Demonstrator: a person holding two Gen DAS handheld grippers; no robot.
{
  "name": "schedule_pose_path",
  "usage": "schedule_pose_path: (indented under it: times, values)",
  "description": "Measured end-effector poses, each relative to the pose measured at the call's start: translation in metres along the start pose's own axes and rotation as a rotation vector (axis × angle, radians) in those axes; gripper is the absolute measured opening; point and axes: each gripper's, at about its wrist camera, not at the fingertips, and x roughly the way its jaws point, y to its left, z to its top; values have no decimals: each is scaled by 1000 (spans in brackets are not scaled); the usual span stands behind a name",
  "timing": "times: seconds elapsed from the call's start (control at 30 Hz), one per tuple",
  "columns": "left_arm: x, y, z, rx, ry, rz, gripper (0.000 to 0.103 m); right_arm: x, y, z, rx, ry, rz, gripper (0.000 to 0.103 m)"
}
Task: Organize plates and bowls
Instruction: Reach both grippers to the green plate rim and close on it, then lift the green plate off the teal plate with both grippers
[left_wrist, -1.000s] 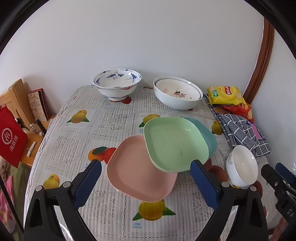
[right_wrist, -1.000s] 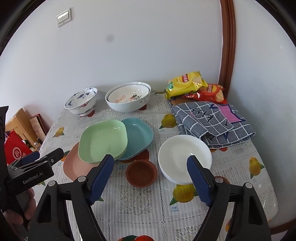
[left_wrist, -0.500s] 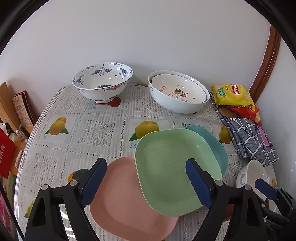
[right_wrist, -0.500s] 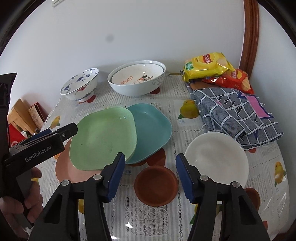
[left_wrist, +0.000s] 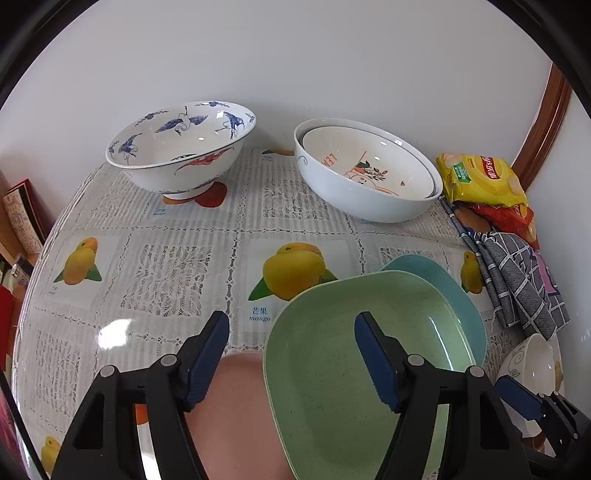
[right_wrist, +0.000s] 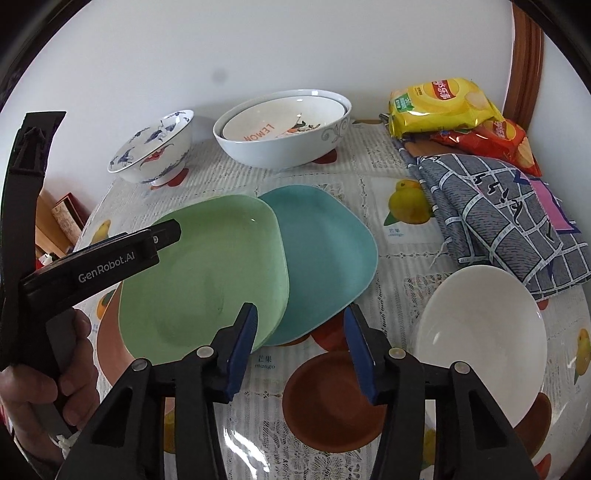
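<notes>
A green plate (left_wrist: 354, 354) (right_wrist: 207, 273) overlaps a teal plate (left_wrist: 454, 295) (right_wrist: 325, 254) and a pink plate (left_wrist: 236, 417) (right_wrist: 107, 339). My left gripper (left_wrist: 291, 336) is open, its jaws astride the green plate's left rim; it also shows in the right wrist view (right_wrist: 110, 254). My right gripper (right_wrist: 299, 325) is open and empty above the teal plate's near edge. A brown saucer (right_wrist: 325, 402) and a white bowl (right_wrist: 480, 339) (left_wrist: 532, 362) lie beside it. A blue-patterned bowl (left_wrist: 181, 144) (right_wrist: 155, 147) and two nested white bowls (left_wrist: 365, 173) (right_wrist: 284, 129) stand at the back.
A fruit-print tablecloth (left_wrist: 155, 266) covers the table. Snack bags (right_wrist: 443, 107) (left_wrist: 480, 177) and a checked grey cloth (right_wrist: 498, 206) (left_wrist: 517, 280) lie at the back right by the wall. Books (left_wrist: 22, 218) stand off the left edge.
Both grippers have moved forward and down toward the plates. The left jaws now reach the green plate's rim. Both grippers' jaws have narrowed somewhat.
</notes>
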Motion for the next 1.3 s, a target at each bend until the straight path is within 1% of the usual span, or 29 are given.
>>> schedule_pose_path:
  times: [0.07, 0.2, 0.3, 0.37, 0.4, 0.43, 0.47, 0.5, 0.53, 0.63, 0.73, 0.87, 1.0, 1.3]
  values:
    - [5, 0, 1, 1, 7, -3, 66, 6, 1, 2, -2, 13, 1, 47]
    - [13, 1, 1, 5, 18, -16, 58, 16, 4, 3, -12, 23, -5, 45]
    - [16, 3, 1, -2, 24, -25, 51, 23, 8, 4, -22, 39, -6, 38]
    - [17, 5, 0, -15, 27, -37, 44, 26, 9, 4, -27, 46, -6, 33]
    - [18, 6, 0, -18, 30, -47, 39, 28, 10, 4, -27, 50, -7, 32]
    - [19, 6, -1, -19, 32, -55, 34, 29, 10, 4, -26, 53, -6, 29]
    - [19, 5, -1, -18, 36, -58, 31, 30, 10, 4, -27, 54, -1, 23]
    - [20, 5, -1, -16, 37, -67, 26, 30, 10, 5, -27, 52, 2, 19]
    - [19, 4, -2, -14, 34, -74, 24, 30, 11, 5, -24, 48, 6, 16]
    - [14, 4, -3, -10, 22, -77, 20, 29, 11, 6, -23, 34, -11, 14]
    - [6, 5, -5, -8, 14, -84, 18, 25, 6, 6, -1, 24, -7, 13]
    - [-14, 2, -6, -6, -17, -82, 18, 9, 2, 6, 22, -2, 21, 12]
    - [-39, -1, -8, -3, -54, -76, 18, -13, 4, 3, 14, -41, 17, 11]
    - [-92, -14, -19, 6, -114, -92, 18, -66, 2, -8, 27, -119, 7, 10]
